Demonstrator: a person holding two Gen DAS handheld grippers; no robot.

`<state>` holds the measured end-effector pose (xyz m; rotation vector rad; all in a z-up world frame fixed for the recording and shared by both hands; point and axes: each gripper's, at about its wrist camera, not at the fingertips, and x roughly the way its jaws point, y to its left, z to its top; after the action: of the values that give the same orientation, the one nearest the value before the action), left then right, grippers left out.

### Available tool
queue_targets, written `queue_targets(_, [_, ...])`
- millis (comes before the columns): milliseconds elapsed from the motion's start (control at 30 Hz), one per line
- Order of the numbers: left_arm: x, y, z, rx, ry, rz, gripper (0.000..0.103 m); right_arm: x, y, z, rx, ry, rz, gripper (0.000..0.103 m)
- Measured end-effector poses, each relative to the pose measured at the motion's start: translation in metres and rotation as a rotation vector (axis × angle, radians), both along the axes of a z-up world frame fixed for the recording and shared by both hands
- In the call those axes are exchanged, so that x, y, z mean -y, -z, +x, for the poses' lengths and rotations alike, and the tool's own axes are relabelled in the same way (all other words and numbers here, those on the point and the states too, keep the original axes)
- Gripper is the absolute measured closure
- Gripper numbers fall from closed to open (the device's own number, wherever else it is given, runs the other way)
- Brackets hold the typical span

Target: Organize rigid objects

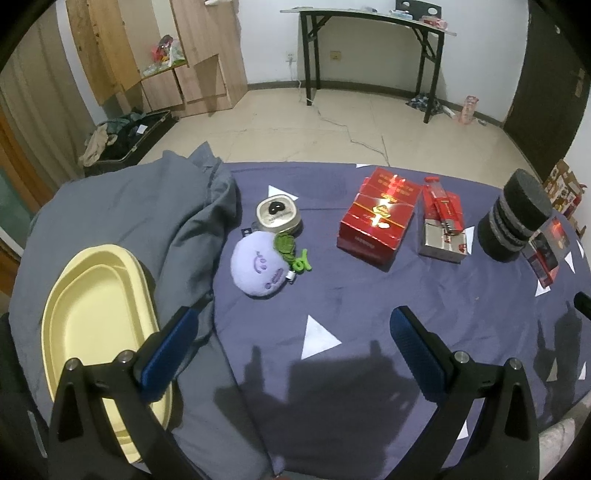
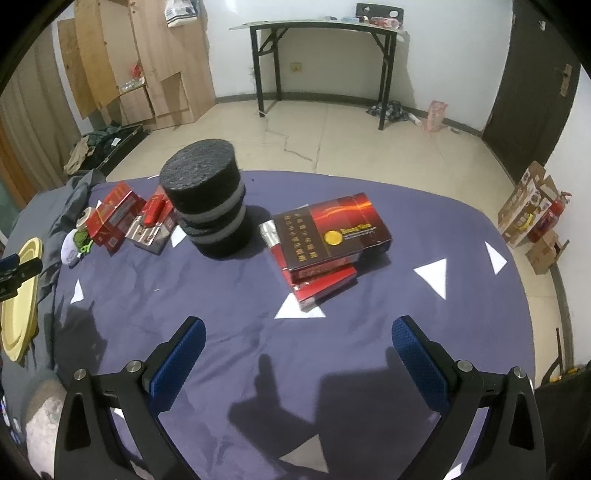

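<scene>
My left gripper (image 1: 295,332) is open above the purple cloth, nothing between its blue pads. Beyond it lie a lilac plush toy (image 1: 258,267), a metal tin (image 1: 279,216), a big red box (image 1: 376,218), a red and silver box (image 1: 443,225) and a black foam cylinder (image 1: 517,218). A yellow oval tray (image 1: 92,314) lies by the left finger. My right gripper (image 2: 297,343) is also open and holds nothing. Ahead of it lie a dark red box (image 2: 332,232) stacked on a flatter red box (image 2: 325,284), and the foam cylinder (image 2: 212,203) to the left.
A grey garment (image 1: 147,214) is bunched on the table's left side under the tray. The round table's far edge (image 1: 351,164) drops to a tiled floor. A black folding table (image 2: 321,27) stands at the wall; cardboard boxes (image 2: 524,214) sit on the floor at right.
</scene>
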<state>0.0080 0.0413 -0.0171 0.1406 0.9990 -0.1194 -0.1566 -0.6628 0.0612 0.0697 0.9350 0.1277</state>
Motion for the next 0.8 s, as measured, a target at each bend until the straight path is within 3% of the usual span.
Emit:
queue_targets(400, [0.003, 0.004, -0.003, -0.005, 0.019, 0.027, 0.000, -0.010, -0.002, -0.003, 0.025, -0.052, -0.045, 0.000])
queue_targets(800, [-0.005, 0.008, -0.001, -0.022, 0.011, -0.010, 0.000, -0.014, -0.001, -0.001, 0.026, -0.061, -0.058, 0.000])
